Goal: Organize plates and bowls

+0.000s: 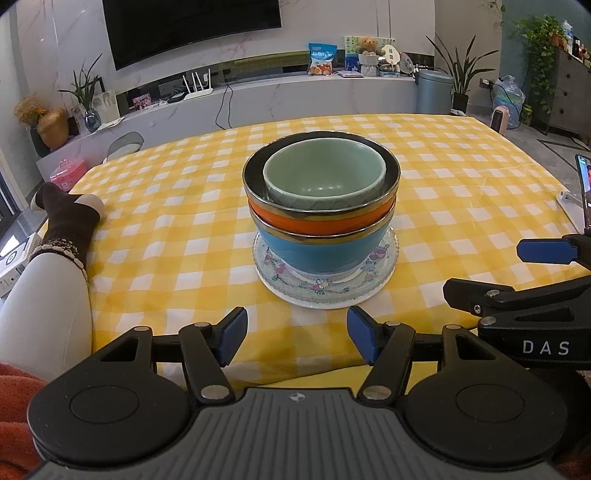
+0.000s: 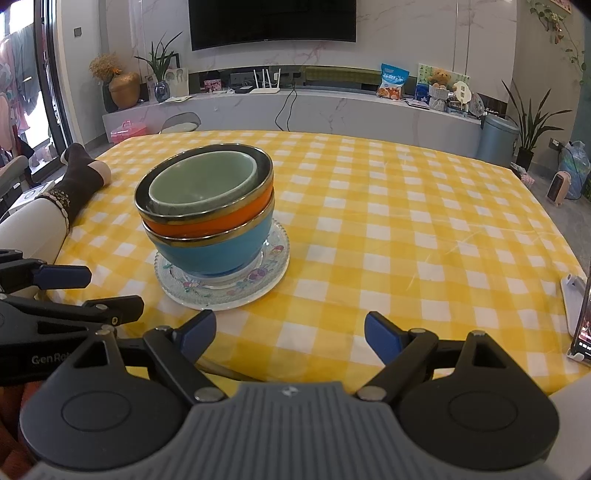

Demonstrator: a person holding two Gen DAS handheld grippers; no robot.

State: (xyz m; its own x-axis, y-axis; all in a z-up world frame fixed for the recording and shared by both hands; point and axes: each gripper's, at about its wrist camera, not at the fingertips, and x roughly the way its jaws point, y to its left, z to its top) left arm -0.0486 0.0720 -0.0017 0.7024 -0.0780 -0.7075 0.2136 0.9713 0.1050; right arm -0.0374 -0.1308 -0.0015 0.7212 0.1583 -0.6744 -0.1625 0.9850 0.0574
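On my right gripper (image 1: 546, 284), seen from my left wrist camera, I read the white letters "DAS" on its black body. On my left gripper (image 2: 62, 291), seen from the right wrist, I read "GenRo", with the rest hidden. The blue bag's (image 1: 322, 59) print is too small to read.

Yellow-checked cloth (image 2: 388, 221) over the worktop, a socked foot (image 1: 62, 210) resting on its left edge, a phone (image 2: 583, 321) on a white stand at its right edge. Beyond, a dark TV (image 2: 273, 22) on the marble wall above a low shelf carrying a router (image 2: 266, 86), snack bag (image 2: 393, 81), teddy bear (image 2: 439, 79) and gold vase (image 2: 123, 88). Grey bin (image 2: 496, 138), potted plant (image 2: 532, 122) and small heater (image 2: 559, 188) on the floor at right.
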